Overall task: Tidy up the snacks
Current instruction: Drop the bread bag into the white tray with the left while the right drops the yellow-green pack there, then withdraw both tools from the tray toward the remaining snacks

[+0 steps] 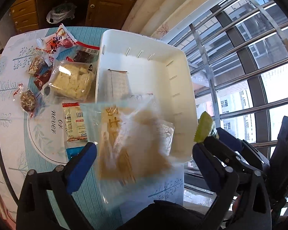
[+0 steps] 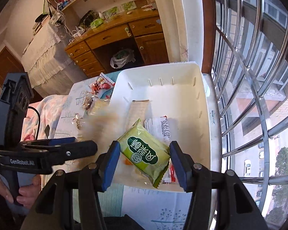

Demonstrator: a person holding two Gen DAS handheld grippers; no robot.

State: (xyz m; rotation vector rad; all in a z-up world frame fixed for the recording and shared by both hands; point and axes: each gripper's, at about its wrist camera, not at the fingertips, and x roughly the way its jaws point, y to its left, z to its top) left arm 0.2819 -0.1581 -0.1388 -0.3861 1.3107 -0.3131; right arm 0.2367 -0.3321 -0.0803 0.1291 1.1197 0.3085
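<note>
White plastic bin on a blue-patterned tablecloth, close by the window bars. Inside it already: a grey sachet and a white printed packet, lying flat on the bottom. Left of the bin, on the cloth: a pale cake packet, touching the bin's wall, and red-and-white sweets further back. Left gripper over the bin's near edge, jaws spread wide; between them a clear packet of tan snacks, blurred, touched by neither blue pad. Right gripper just beside it, above the bin's near end, jaws half closed and clamped on a green packet, tilted, one corner hanging low over the rim.
</note>
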